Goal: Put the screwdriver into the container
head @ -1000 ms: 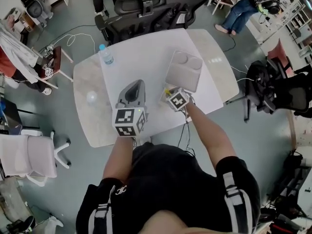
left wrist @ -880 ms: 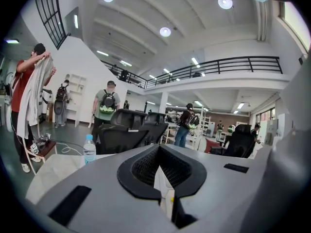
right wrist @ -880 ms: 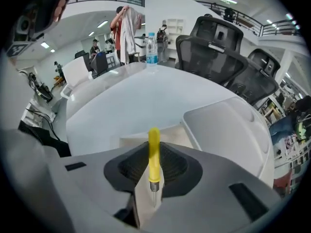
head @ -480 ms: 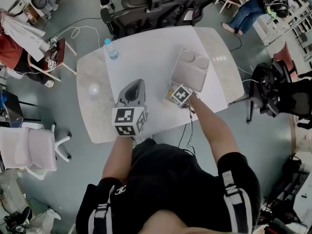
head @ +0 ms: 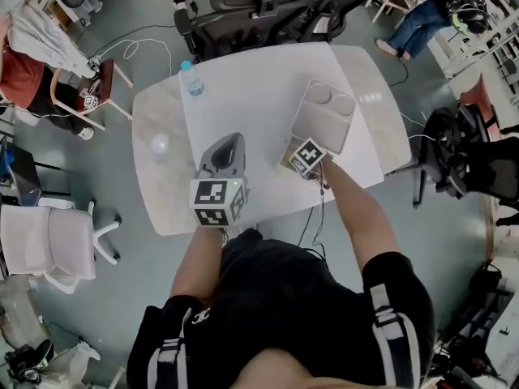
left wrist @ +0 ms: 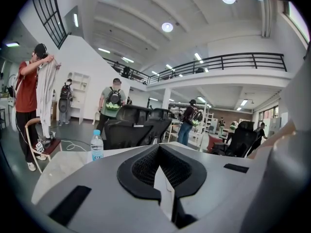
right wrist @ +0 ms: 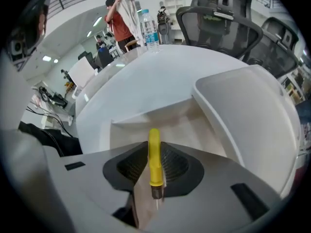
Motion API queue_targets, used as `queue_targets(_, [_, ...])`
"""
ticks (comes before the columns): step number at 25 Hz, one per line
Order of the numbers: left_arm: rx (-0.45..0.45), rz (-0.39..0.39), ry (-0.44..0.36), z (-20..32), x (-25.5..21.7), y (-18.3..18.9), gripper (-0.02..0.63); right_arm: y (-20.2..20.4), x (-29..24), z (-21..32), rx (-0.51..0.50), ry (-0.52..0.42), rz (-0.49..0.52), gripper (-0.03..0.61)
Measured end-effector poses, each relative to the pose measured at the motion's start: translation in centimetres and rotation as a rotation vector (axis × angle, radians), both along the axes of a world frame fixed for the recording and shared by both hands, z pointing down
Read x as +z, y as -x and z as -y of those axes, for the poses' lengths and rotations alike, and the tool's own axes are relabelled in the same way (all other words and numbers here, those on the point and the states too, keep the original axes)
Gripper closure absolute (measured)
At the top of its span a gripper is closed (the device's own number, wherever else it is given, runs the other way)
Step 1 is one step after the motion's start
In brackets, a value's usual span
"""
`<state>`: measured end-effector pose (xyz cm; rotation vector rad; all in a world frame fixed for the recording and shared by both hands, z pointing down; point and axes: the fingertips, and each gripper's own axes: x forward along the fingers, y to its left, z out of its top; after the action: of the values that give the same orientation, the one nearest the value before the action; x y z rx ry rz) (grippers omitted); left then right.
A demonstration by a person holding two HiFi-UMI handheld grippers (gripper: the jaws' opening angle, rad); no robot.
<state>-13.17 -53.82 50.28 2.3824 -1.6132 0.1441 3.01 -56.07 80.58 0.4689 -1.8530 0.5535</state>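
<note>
A yellow-handled screwdriver (right wrist: 154, 152) stands between the jaws of my right gripper (right wrist: 155, 173), handle outward and metal tip toward the camera. The pads still press on it while the jaws are opening slightly. The container (head: 323, 116), a pale tray with two round recesses at its far end, lies on the white table (head: 251, 96). In the right gripper view its rounded rim (right wrist: 252, 110) fills the right side. My right gripper (head: 297, 159) hovers at the tray's near left corner. To the left, my left gripper (head: 227, 146) is shut and holds nothing (left wrist: 163, 171).
A water bottle (head: 191, 78) stands at the table's far left, also visible as the bottle (left wrist: 97, 146) in the left gripper view. A small white round object (head: 160, 143) lies on the left marble part. Office chairs (head: 259, 6) line the far edge. People stand around the room.
My right gripper with the screwdriver has crept a little closer to the container's near edge. The left gripper has stayed where it was.
</note>
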Motion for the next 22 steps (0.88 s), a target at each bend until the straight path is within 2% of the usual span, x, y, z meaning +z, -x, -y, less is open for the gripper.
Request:
queue_targets(4, [0.010, 0.005, -0.012, -0.1, -0.1, -0.2, 0.603, 0.1, -0.8, 0.2, 0.078, 0.047, 0.094, 0.428])
queue_targets(9, [0.048, 0.003, -0.018, -0.2, -0.2, -1.7, 0.603, -0.4, -5.4, 1.6, 0.111, -0.070, 0.179, 0.426])
queue_targets(10, [0.055, 0.001, -0.019, -0.2, -0.2, -2.1, 0.603, -0.4, -6.8, 1.7, 0.116, -0.112, 0.202, 0.442])
queue_targets(11, [0.062, -0.001, -0.021, -0.1, -0.3, -2.4, 0.603, -0.5, -8.4, 1.8, 0.118, -0.165, 0.224, 0.483])
queue_targets(14, [0.090, -0.009, -0.037, 0.2, -0.8, -3.7, 0.603, -0.7, -14.4, 2.3, 0.136, -0.366, 0.307, 0.551])
queue_targets(18, [0.125, -0.020, -0.065, 0.2, -1.6, -5.8, 0.603, -1.9, -22.8, 1.9, 0.232, -0.622, 0.461, 0.565])
queue_targets(22, [0.164, -0.019, -0.090, -0.3, -2.7, -8.6, 0.603, -4.7, -30.7, 0.7, 0.331, -0.835, 0.571, 0.566])
